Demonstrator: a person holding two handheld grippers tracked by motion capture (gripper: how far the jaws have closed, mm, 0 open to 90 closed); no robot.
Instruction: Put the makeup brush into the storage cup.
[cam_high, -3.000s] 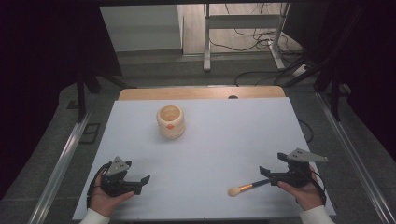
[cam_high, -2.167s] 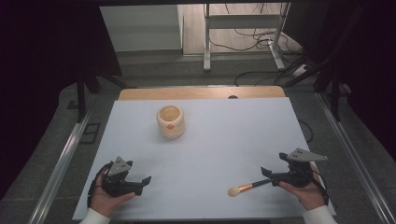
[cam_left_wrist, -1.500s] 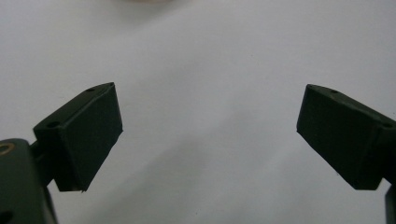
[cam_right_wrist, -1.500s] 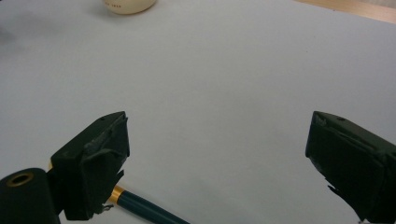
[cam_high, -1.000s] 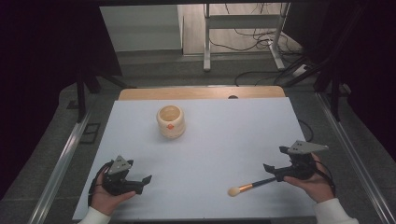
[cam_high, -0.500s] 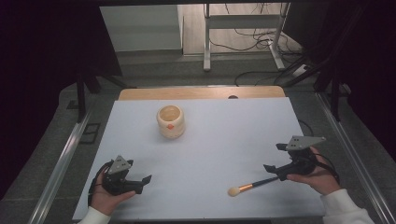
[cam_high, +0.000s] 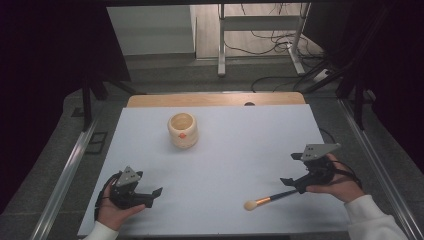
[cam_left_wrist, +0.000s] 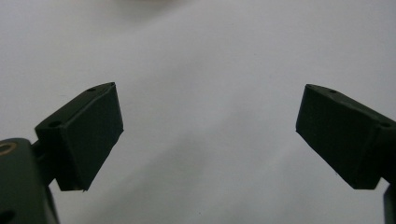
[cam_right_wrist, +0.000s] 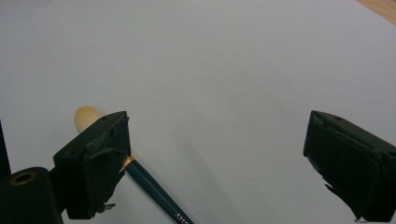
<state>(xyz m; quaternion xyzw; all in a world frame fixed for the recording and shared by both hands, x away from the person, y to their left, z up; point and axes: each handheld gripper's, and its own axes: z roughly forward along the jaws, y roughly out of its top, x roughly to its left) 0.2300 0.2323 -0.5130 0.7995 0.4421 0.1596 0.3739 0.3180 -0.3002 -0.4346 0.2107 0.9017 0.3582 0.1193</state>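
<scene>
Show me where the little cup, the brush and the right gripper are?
cup (cam_high: 183, 131), high view, its front wall.
brush (cam_high: 265, 201), high view, middle of its handle.
right gripper (cam_high: 294, 183), high view, between its open fingertips.

No readable text, labels or numbers anywhere.

One brush (cam_high: 270, 200), one round wooden pot (cam_high: 182, 130), two tongs.

Bare pale-blue table sheet (cam_high: 240, 150) lies open ahead of both claws. A dark-handled, tan-tipped brush (cam_high: 267, 199) lies beside the right gripper (cam_high: 290, 183); a cream round pot (cam_high: 182, 130) stands well beyond the left gripper (cam_high: 152, 195).
</scene>
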